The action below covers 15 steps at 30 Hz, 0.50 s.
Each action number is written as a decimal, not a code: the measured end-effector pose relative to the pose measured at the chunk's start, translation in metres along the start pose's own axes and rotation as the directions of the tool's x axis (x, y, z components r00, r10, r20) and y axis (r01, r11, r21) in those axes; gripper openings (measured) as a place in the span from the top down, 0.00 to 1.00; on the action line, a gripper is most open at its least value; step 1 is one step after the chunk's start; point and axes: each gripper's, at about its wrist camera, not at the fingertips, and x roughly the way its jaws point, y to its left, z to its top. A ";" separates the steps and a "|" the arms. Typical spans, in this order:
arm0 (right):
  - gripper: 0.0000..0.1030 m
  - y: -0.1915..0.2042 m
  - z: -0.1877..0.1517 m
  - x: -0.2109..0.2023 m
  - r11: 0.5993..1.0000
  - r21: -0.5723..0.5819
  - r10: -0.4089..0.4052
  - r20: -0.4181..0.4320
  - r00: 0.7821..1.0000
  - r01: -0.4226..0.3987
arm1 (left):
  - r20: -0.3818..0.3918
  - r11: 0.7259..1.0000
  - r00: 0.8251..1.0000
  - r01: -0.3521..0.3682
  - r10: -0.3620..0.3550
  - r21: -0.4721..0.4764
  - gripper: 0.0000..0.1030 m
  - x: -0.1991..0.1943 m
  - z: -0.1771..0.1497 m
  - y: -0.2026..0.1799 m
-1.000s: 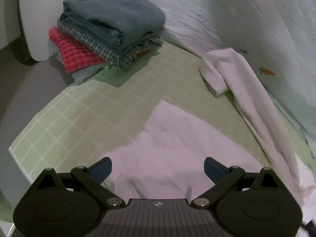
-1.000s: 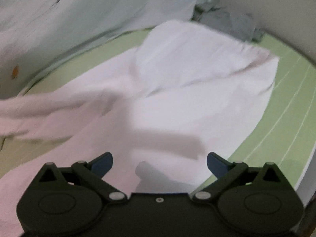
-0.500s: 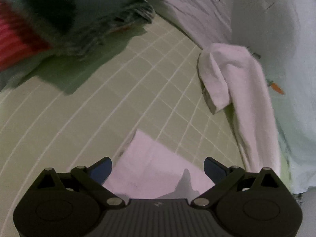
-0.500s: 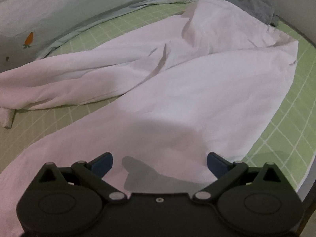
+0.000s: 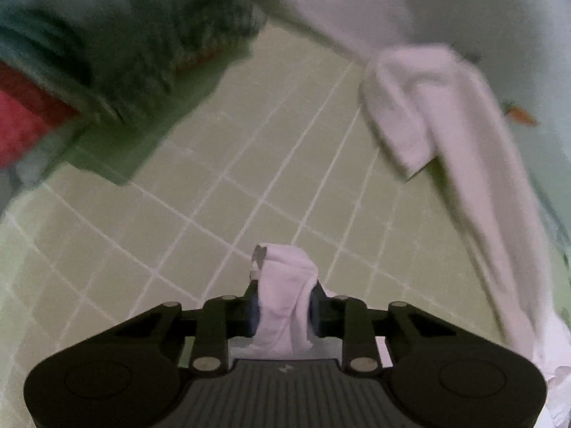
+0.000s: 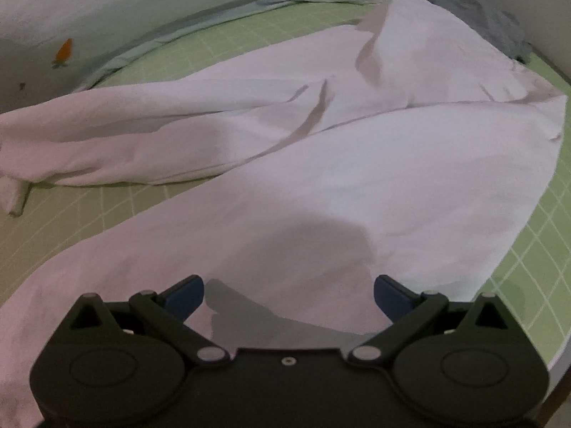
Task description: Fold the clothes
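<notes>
A white garment [image 6: 357, 164] lies spread and wrinkled on the green grid mat [image 6: 528, 285]. One long part of it runs left to a cuffed end [image 6: 14, 192], which also shows in the left wrist view [image 5: 421, 114]. My left gripper [image 5: 283, 306] is shut on a bunched corner of the white garment [image 5: 282, 285], just above the mat [image 5: 214, 185]. My right gripper [image 6: 289, 294] is open and empty, low over the garment's near edge.
A stack of folded clothes [image 5: 117, 46], grey-blue over checked and red, sits at the mat's far left, blurred. A pale sheet with a carrot print [image 6: 64, 50] rises behind the mat. A grey garment [image 6: 474, 10] lies at the far right corner.
My left gripper moved forward to the garment's corner and closed on it, bunching the cloth. My right gripper stayed open and moved a little nearer over the garment.
</notes>
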 end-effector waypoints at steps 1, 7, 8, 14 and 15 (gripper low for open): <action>0.00 -0.004 0.000 -0.001 1.000 -0.010 0.013 0.004 1.000 -0.013 | 0.041 1.000 0.999 0.003 -0.003 0.010 0.72 -0.015 -0.006 -0.002; 0.00 -0.034 0.001 -0.004 0.995 -0.059 0.075 -0.009 0.997 -0.075 | 0.201 1.000 0.979 -0.022 0.020 0.008 0.72 -0.103 -0.056 -0.008; 0.00 -0.039 0.001 -0.004 0.994 -0.068 0.086 -0.013 0.996 -0.086 | 0.215 1.000 0.976 -0.027 0.028 -0.011 0.72 -0.114 -0.064 -0.009; 0.00 -0.067 0.000 -0.008 0.979 -0.144 0.137 -0.044 0.990 -0.142 | 0.261 0.984 0.951 -0.141 0.164 -0.105 0.72 -0.168 -0.136 -0.015; 0.00 -0.071 -0.002 -0.009 0.975 -0.164 0.144 -0.050 0.988 -0.150 | 0.265 0.980 0.945 -0.164 0.190 -0.116 0.72 -0.173 -0.149 -0.015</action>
